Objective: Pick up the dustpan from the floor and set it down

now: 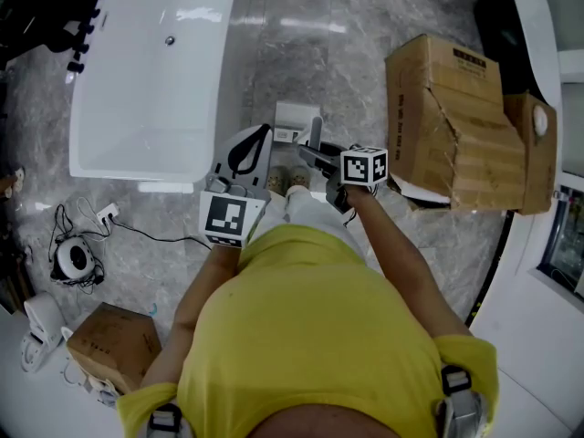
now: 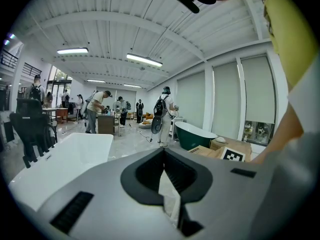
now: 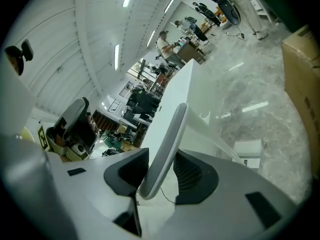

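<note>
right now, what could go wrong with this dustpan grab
The dustpan handle sits tilted between the tips of the right tongs, so it may swivel or slip. The pan lies close to the white bathtub and the person's feet, so a swing could knock either.

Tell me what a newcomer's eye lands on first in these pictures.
A white bathtub fills the head view's upper left on the marble floor, opposite a battered cardboard box at the right. Between them, in front of the person in the yellow shirt, the right gripper has its fingers closed on a grey dustpan handle. The left gripper is shut and empty.
</note>
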`<state>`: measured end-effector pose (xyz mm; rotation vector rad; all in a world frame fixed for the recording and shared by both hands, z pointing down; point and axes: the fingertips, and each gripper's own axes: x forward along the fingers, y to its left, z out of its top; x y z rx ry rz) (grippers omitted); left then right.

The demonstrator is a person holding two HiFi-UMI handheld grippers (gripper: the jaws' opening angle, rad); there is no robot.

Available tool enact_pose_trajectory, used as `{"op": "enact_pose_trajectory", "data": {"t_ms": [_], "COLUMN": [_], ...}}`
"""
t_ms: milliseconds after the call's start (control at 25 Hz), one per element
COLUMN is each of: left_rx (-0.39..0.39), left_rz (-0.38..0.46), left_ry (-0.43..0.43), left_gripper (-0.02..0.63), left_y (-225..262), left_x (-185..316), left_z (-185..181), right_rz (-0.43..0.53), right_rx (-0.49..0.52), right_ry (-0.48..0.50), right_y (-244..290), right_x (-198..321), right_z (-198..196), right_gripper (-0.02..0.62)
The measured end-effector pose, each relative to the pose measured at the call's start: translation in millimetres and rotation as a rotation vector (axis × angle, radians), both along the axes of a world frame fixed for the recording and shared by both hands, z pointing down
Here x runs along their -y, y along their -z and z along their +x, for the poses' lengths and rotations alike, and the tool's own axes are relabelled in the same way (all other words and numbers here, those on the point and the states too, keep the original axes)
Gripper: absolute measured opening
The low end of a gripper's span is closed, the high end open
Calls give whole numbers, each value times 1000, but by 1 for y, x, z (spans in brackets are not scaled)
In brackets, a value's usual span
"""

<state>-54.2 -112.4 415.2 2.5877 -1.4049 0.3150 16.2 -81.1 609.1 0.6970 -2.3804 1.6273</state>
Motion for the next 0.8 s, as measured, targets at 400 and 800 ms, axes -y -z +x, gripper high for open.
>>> {"op": "enact_pose_trajectory", "data": {"t_ms": [400,800], "left_rx": [-13,-36], "left_rz": [12,58], "left_ry": [-23,-62], "left_gripper": [0,0], "left_y": [3,18], "left_x": [-3,0], "left_z": [5,18], "right_rz": [-59,351], "right_rx": [-117,-346], "right_ry": [-122,-361], "right_y": [2,105], "right_x": [-10,20], "right_z": [22,81], "right_gripper": [281,31]}}
